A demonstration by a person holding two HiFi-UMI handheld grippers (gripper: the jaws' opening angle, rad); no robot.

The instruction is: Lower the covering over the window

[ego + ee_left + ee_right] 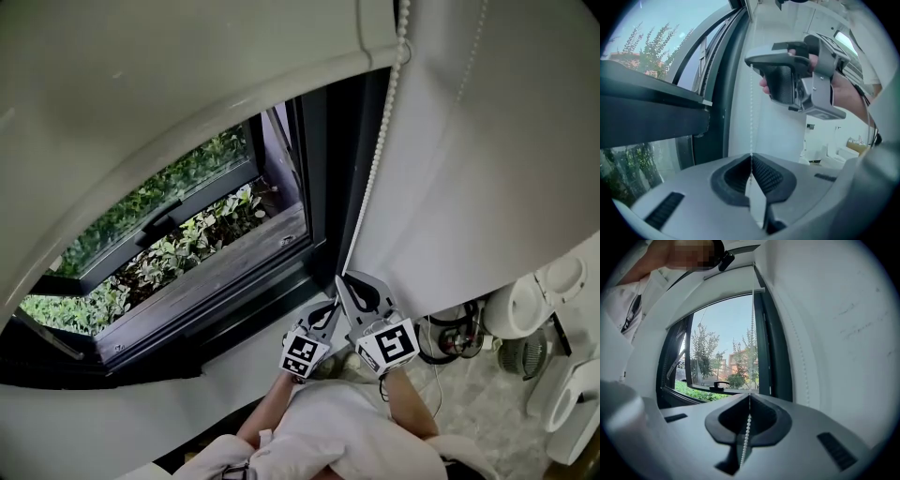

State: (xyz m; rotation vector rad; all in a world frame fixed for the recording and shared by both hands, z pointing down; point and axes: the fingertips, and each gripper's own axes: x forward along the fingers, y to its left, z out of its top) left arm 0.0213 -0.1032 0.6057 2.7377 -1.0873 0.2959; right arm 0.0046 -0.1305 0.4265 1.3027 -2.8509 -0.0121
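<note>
Pinching a white bead chain, the fingers of the left gripper are seen pressed together, with the beads caught in the seam between the ribbed pads. The fingers of the right gripper are likewise closed on the same bead chain, which is threaded through the seam and trails toward the camera.

In the head view the two grippers are held close together just below the window's lower right corner. The right gripper is placed higher on the chain than the left gripper. From the left gripper view, the right gripper is seen directly above, gripped by a hand, with the chain drawn straight between the two.

The bead chain is hung along the window's right edge, beside the dark frame. The white covering is found across the top of the window, its lower edge lying over the upper part of the opening, so that most of the glass is left bare. Green foliage is visible through the window. Pale sleeves are seen below the window, behind the grippers, and white bathroom fixtures are set well to the right of the window.
</note>
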